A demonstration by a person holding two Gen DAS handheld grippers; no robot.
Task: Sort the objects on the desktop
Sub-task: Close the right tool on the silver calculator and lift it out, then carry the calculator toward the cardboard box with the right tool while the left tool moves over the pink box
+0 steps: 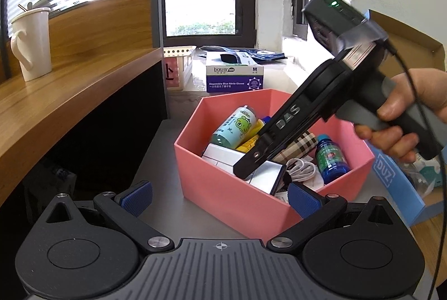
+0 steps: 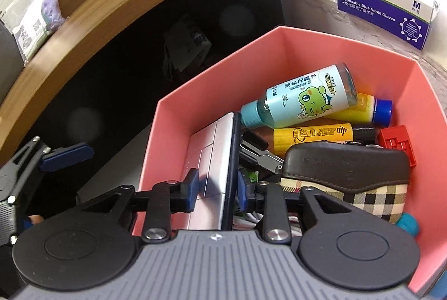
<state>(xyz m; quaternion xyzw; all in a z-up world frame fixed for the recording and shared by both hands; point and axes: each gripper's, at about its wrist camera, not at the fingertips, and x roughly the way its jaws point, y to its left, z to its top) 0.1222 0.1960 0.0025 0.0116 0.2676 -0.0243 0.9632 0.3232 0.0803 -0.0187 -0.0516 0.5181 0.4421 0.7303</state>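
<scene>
Bare desk point(image 1: 164, 160) lies open at nine o'clock of the pink bin point(image 1: 223, 182). The bin is crowded: bottles, plaid pouch point(image 2: 363, 188) and silver box point(image 2: 212, 160) leave little room. A glove carton point(image 1: 234, 76) blocks twelve o'clock.

Grey worktop, wood shelf, pale sill

My grey worktop point(image 1: 162, 160) has the pink bin point(image 1: 223, 196) sitting on it. The wooden shelf point(image 1: 69, 93) on the left carries a white mug point(image 1: 33, 43). Behind the bin, the pale sill point(image 1: 195, 76) holds a glove box point(image 1: 234, 75) and a white basket point(image 1: 178, 62).

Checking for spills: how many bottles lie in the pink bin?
3: the frog-print bottle at the back, the yellow blue-capped bottle behind it, the green-labelled blue-capped bottle by the right wall. Others may be hidden underneath.
</scene>
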